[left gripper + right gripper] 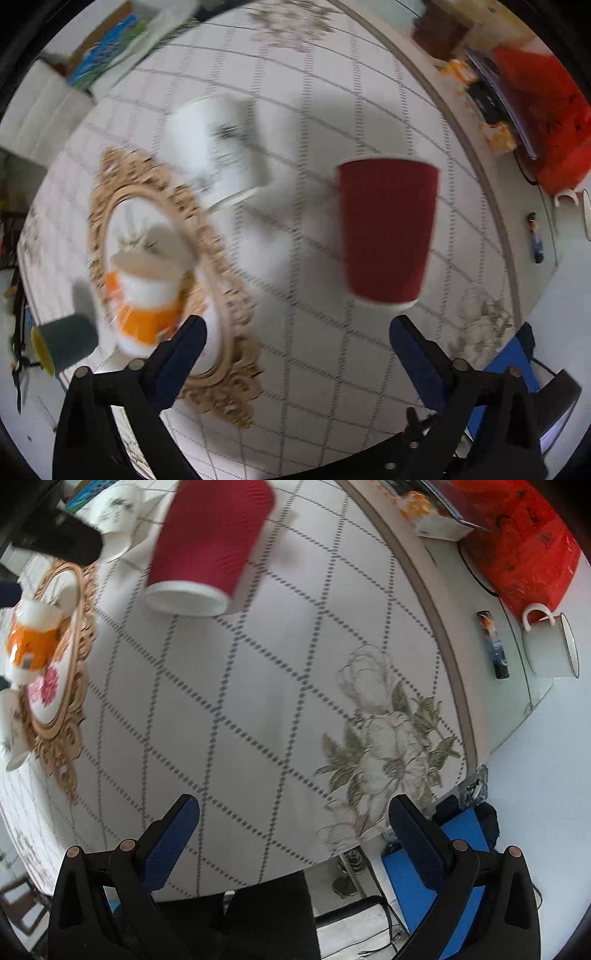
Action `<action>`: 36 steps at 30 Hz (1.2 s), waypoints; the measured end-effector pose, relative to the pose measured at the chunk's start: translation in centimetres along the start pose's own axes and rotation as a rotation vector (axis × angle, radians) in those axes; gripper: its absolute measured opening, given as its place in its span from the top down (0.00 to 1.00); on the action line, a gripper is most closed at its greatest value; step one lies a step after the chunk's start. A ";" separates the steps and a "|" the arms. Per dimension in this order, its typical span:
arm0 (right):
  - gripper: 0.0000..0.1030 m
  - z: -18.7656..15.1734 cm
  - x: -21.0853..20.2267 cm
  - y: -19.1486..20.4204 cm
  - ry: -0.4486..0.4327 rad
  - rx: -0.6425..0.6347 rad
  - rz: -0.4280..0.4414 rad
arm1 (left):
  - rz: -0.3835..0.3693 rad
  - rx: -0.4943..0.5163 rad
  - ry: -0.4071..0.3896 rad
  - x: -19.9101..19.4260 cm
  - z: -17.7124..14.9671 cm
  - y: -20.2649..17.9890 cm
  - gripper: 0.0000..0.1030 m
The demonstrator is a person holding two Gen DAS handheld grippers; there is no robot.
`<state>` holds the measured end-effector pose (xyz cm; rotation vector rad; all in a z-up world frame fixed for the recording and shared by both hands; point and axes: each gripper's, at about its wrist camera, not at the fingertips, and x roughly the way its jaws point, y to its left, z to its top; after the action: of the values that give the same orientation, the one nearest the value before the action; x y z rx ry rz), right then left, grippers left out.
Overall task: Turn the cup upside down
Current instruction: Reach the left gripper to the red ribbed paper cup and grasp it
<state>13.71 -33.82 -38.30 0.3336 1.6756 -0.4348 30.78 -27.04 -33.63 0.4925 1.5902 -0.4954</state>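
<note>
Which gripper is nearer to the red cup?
Left. The left gripper sits open just below the red cup; the right gripper, also open, is farther from it, across the tablecloth.

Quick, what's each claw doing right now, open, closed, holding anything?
Left claw: open, holding nothing.
Right claw: open, holding nothing.

Round table (258,701) draped in a white cloth with dotted grey diamond lines and a printed flower. Carried a red ribbed paper cup (388,229) standing apart from a white mug (218,147). Bore an ornate gold-framed tray (221,295) near the edge, with an orange-and-white cup (147,295) on it.
</note>
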 end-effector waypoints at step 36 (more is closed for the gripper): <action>0.00 5.3 3.1 -1.1 0.022 -0.015 -0.120 | 0.023 0.113 0.026 6.2 3.8 -4.1 0.32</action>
<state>17.44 -37.34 -41.90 0.2280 1.7256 -0.5094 31.03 -32.44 -40.01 0.6041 1.5855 -0.5660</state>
